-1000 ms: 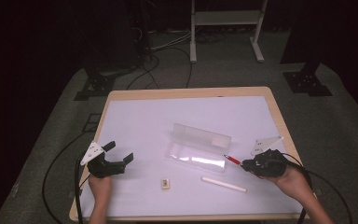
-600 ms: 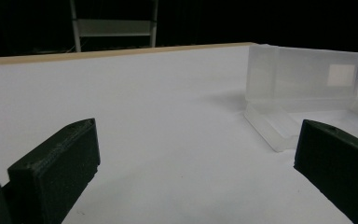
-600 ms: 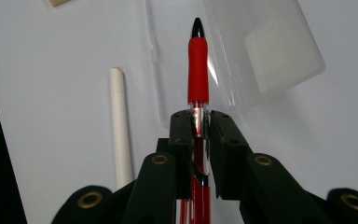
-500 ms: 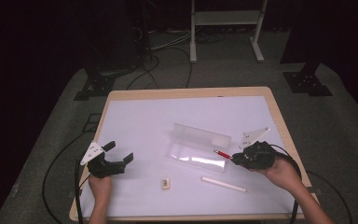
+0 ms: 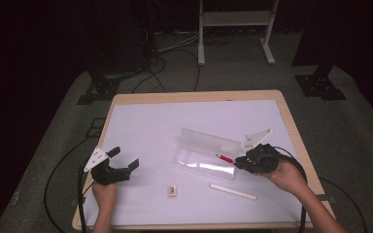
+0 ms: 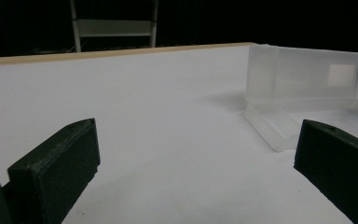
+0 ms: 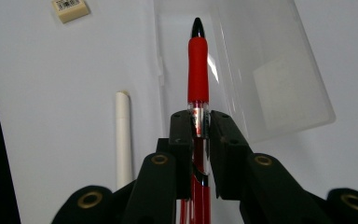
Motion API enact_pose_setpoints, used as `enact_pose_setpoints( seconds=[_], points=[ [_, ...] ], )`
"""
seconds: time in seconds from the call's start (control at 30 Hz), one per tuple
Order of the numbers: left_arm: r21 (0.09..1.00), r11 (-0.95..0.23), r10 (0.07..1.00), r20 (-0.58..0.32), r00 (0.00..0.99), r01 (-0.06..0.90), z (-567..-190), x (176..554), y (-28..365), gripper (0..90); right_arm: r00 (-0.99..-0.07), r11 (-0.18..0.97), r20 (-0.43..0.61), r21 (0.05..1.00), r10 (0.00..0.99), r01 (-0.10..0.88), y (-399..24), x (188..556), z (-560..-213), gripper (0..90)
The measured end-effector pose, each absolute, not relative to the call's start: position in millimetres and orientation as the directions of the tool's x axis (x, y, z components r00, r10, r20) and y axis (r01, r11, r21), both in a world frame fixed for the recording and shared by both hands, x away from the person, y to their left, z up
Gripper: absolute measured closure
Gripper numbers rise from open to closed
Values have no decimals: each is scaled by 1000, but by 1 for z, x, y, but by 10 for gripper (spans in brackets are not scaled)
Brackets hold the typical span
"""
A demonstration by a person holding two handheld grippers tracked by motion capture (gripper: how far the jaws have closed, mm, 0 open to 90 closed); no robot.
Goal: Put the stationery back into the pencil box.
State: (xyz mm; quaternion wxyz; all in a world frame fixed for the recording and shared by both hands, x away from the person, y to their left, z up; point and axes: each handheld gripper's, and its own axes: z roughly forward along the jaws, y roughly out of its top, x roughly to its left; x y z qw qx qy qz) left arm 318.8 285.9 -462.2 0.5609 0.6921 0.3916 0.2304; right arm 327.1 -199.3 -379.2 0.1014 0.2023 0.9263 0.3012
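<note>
Red pen [image 5: 224,158] now over case [image 5: 201,160] edge

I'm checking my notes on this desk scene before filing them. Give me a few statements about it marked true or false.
1. The right gripper holds a red pen. True.
2. The left gripper holds the eraser. False: its fingers are open with nothing between them, and the eraser lies on the table.
3. The clear plastic case lies open. True.
4. The white stick is inside the case. False: it lies on the table outside it.
5. The pen's tip points toward the case. True.
</note>
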Motion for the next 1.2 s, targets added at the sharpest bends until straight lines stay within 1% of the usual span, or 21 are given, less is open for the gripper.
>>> enact_pose_setpoints(
  seconds=[0.73,1.2],
  points=[
    [957,-63,801,-121,587,284,-462,319,286,0,-917,757,-84,597,389,267,-172,338,-371,789],
    [957,-59,801,-125,585,284,-462,319,286,0,-930,774,-71,579,361,257,-149,350,-380,789]
  ],
)
